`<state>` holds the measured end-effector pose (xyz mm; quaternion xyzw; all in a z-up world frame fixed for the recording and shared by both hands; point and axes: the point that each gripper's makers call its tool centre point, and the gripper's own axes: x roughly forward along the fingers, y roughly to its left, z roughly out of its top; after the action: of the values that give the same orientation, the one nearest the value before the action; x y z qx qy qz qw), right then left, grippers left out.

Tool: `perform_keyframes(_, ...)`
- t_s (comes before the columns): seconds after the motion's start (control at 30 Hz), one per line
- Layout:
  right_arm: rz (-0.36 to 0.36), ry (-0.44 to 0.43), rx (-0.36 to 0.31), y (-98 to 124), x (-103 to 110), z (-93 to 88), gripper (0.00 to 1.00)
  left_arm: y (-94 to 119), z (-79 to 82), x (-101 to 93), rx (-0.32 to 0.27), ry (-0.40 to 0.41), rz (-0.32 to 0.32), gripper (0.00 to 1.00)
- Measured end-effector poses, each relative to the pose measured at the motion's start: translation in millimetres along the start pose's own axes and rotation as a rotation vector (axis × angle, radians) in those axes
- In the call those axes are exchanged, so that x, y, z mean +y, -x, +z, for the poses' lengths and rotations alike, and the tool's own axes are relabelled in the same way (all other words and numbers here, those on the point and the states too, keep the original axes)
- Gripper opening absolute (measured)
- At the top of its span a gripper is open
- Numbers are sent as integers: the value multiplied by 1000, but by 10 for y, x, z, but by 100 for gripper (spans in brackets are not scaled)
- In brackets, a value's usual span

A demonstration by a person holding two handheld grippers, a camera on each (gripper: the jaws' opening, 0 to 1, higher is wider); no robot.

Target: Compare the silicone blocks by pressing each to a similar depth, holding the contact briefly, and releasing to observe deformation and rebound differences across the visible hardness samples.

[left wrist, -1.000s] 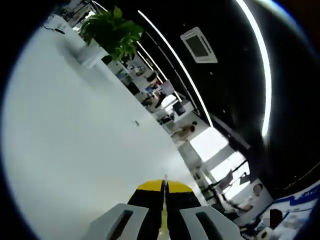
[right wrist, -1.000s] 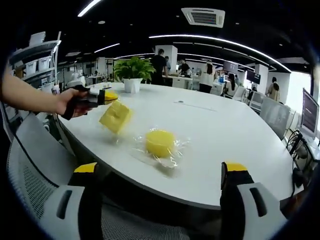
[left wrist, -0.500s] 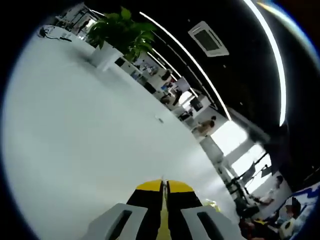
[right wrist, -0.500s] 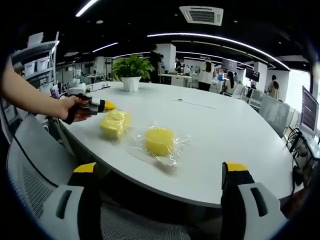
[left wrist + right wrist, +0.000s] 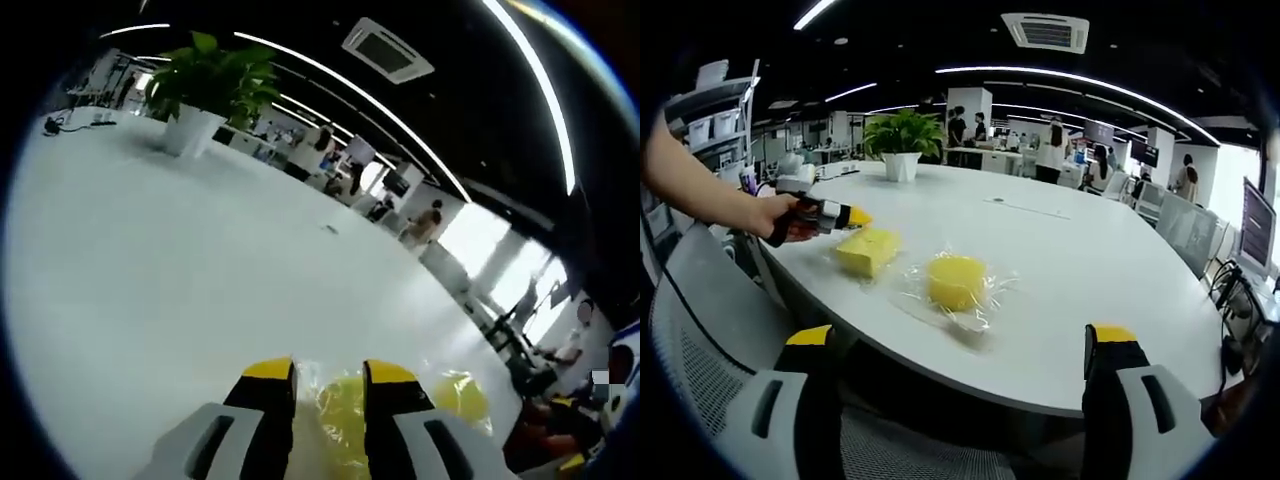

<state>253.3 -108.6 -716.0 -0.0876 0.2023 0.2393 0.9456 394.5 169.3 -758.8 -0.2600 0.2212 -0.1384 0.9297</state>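
1. Left gripper [image 5: 852, 215], jaws apart, sits at the square yellow block [image 5: 867, 250] lying flat on the surface [image 5: 1090, 280], likely placed for pressing.
2. Round block [image 5: 956, 281] lies beside it, bagged.
3. Right gripper [image 5: 960, 345] hangs wide open off the edge, empty, probably filming.

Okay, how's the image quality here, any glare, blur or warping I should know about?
Left gripper view: strong fisheye tilt, the table glares near white, and the wrapped yellow block between the jaws is soft and blurred. Right gripper view: sharper and evenly lit, ceiling light strips bow with the lens, and the plastic wrap glints around the round block.
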Motion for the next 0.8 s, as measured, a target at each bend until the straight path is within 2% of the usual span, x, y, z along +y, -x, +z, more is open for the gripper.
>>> perform_keyframes(0.17,1,1,-3,1,1,2,96,-11,61,13,-18,-26,11,33)
perform_keyframes(0.27,-11,15,-5,-7,-17,4,96,10,120,83,-48,-55,44,38)
perform_keyframes(0.4,-18,15,-7,-4,-26,6,96,121,324,147,-139,-163,91,55)
perform_keyframes(0.47,-17,17,-8,-4,-23,8,96,191,358,94,-140,-203,72,61)
perform_keyframes(0.53,-18,19,-6,-9,-24,6,96,260,371,48,-122,-252,41,60)
perform_keyframes(0.63,-17,20,-9,-9,-20,10,96,346,391,13,-115,-273,24,60)
perform_keyframes(0.77,-14,19,-11,-5,-13,14,96,458,379,-162,-107,-372,-43,62)
perform_keyframes(0.8,-14,20,-13,-3,-10,16,96,500,353,-228,-101,-420,-66,63)
